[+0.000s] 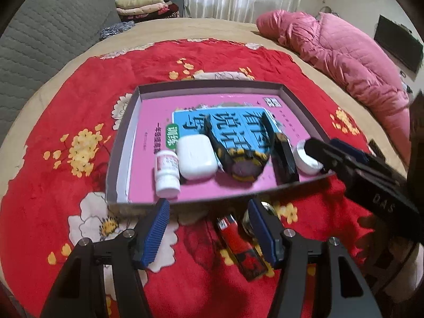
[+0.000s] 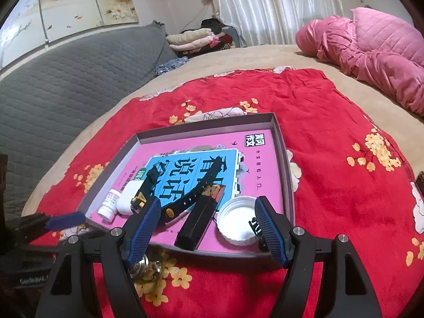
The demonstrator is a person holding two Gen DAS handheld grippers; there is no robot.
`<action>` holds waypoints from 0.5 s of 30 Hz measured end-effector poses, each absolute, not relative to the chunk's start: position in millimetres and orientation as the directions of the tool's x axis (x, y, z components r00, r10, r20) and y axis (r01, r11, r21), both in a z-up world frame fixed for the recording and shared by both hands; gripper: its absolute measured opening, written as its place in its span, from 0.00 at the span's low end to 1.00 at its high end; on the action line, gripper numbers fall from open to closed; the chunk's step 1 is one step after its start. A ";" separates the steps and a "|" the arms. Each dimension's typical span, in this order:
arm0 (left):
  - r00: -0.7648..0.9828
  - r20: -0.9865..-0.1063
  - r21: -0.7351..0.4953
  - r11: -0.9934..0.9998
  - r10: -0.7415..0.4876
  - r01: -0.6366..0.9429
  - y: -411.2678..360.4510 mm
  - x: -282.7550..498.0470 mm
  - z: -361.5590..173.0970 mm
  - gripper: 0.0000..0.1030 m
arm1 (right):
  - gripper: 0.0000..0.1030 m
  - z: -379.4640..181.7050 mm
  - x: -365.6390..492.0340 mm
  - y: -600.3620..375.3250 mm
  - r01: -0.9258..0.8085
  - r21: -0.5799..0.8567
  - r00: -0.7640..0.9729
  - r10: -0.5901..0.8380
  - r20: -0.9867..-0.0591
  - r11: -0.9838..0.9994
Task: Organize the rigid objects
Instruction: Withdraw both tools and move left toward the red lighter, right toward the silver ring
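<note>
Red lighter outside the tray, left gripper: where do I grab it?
Take the red lighter across its narrow sides at mid-body, from above. It lies flat on the red cloth, lengthwise between the open left gripper fingers, metal head toward the tray.

Bed point(image 2: 265, 58), red floral cloth point(image 2: 318, 122), tray point(image 2: 287, 175)

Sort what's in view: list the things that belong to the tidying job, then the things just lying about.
Job:
- grey tray, lined with a pink book
- in the tray: white pill bottle, white case, black watch, black bar, white lid
- outside the tray: red lighter, metal piece

Lying about:
- pink quilt
- folded clothes
- grey cover
</note>
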State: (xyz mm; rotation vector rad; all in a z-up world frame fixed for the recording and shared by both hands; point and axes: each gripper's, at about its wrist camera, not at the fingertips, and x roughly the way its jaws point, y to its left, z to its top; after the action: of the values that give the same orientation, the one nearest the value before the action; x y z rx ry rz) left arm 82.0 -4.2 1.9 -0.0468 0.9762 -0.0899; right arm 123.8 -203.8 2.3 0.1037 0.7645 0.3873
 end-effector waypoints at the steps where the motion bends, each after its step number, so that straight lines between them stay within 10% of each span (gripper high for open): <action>1: 0.556 -0.825 -0.078 0.995 -0.100 0.062 -5.5 80.6 1.8 0.59 | 0.73 3.1 122.1 -204.4 -0.306 0.232 0.656 0.381 -0.652 0.923; 15: 0.503 -0.852 -0.114 0.989 -0.147 0.095 -17.2 60.6 -8.8 0.59 | 0.73 8.5 99.7 -204.1 -0.318 0.231 0.649 0.389 -0.653 0.919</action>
State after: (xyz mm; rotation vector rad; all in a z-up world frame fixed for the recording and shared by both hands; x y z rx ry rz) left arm 60.6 -17.2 -8.8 -0.0550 1.0333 -0.1459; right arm 99.7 -204.1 8.5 0.0987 0.7650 0.4023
